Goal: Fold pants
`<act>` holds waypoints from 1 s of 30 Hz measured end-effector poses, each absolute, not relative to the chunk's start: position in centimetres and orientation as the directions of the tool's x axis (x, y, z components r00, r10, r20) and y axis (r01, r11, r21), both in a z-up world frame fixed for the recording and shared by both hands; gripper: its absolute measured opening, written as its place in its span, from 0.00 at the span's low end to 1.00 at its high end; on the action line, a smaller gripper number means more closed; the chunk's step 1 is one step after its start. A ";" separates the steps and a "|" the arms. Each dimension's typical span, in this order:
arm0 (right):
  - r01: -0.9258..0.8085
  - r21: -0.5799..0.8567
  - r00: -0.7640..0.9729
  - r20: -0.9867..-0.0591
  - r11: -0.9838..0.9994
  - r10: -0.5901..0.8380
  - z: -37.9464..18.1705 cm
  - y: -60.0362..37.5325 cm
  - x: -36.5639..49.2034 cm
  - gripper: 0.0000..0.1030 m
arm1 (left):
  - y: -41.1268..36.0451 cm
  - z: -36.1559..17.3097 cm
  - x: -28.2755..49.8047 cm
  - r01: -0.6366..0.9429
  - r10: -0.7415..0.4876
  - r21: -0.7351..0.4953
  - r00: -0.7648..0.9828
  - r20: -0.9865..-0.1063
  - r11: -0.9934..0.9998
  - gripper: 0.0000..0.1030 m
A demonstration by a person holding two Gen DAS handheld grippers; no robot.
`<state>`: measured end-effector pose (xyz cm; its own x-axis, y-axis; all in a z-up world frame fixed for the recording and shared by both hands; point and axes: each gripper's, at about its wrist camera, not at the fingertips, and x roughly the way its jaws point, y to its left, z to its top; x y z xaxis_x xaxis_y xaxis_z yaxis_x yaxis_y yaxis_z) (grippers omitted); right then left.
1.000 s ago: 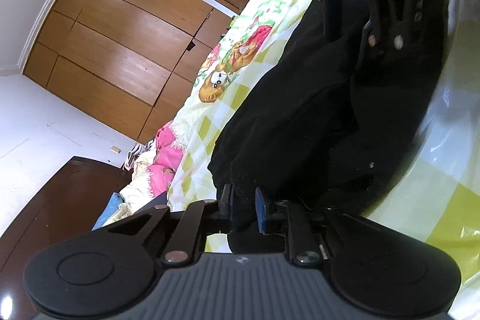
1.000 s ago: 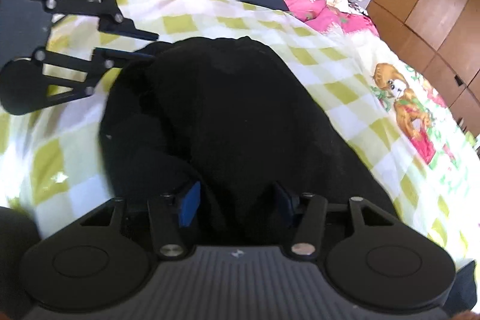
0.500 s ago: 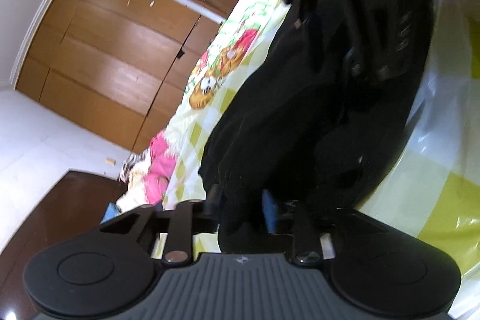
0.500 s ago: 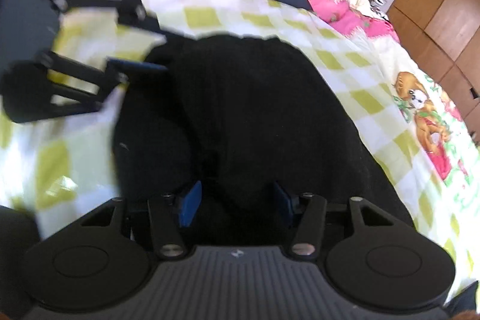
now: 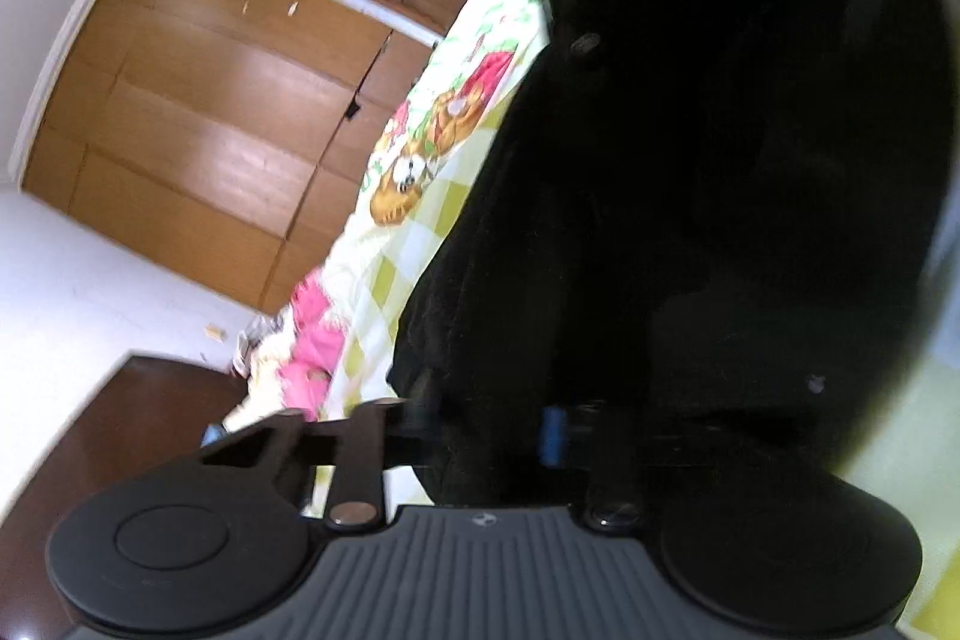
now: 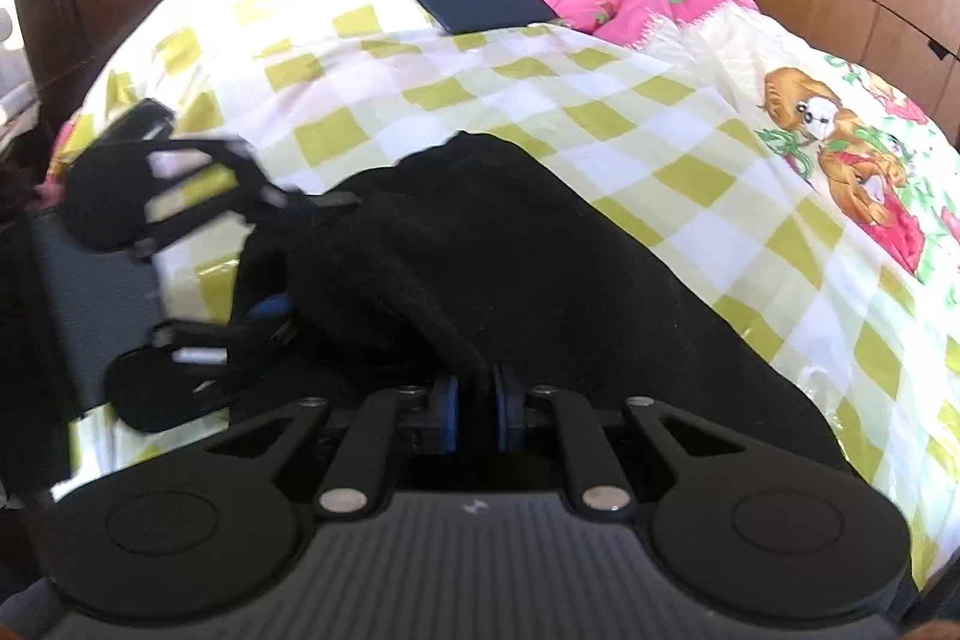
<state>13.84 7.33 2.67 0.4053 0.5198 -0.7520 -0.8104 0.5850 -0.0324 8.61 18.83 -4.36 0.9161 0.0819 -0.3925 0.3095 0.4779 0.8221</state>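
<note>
A: Pants (image 6: 516, 274) lie on the bed (image 6: 690, 112), a black heap. Their long axis goes from the near right edge up toward the far left, I think.

B: Which gripper is nearer to them?

A: Both touch them. The right gripper (image 6: 474, 412) has its blue pads (image 6: 447, 412) pressed together with a ridge of the cloth between, so it grips the near edge of the pants.

B: And the left gripper?

A: In the right view the left gripper (image 6: 282, 268) comes from the left side, at the far left end of the heap. In its own view the left gripper (image 5: 489, 418) has black cloth between its fingers, and one blue pad (image 5: 552, 430) shows. The gap looks wider there. It seems to hold the pants, but the picture is blurred.

B: So the next move?

A: My judgement: the two held ends are at left and near, so one must be carried across the long axis to the other.
</note>
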 end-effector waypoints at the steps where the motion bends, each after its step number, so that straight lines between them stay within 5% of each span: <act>1: -0.820 -0.038 0.401 -0.751 0.572 0.524 2.7 7.2 13.6 0.13 | 19.0 -4.1 8.7 0.303 0.085 0.818 0.917 -0.390 0.489 0.37; 3: -0.842 -0.068 0.394 -0.755 0.536 0.524 2.3 7.3 12.9 0.18 | 18.9 -4.0 8.5 0.287 0.089 0.824 0.923 -0.374 0.488 0.35; 5: -0.861 -0.117 0.396 -0.766 0.495 0.507 1.4 7.4 11.8 0.45 | 18.9 -3.8 8.3 0.275 0.090 0.831 0.929 -0.360 0.483 0.34; 7: -0.865 -0.177 0.423 -0.761 0.470 0.491 0.7 7.7 11.0 0.59 | 18.8 -3.3 8.0 0.264 0.087 0.831 0.934 -0.348 0.490 0.33; 11: -0.814 -0.328 0.539 -0.735 0.480 0.412 -0.7 7.8 11.0 0.50 | 19.0 -2.1 7.5 0.245 0.083 0.834 0.942 -0.326 0.495 0.33; 13: -0.802 -0.211 0.490 -0.766 0.559 0.415 0.2 7.0 12.9 0.07 | 19.2 -1.8 7.1 0.241 0.079 0.840 0.945 -0.317 0.486 0.33; 20: -0.827 -0.117 0.447 -0.731 0.550 0.516 6.0 6.1 10.3 0.08 | 20.1 -1.2 5.2 0.190 0.107 0.856 0.956 -0.272 0.481 0.30; 30: -0.863 0.011 0.290 -0.808 0.505 0.513 -0.5 8.4 7.3 0.08 | 20.3 -7.7 1.3 0.258 0.188 0.870 0.913 -0.362 0.420 0.29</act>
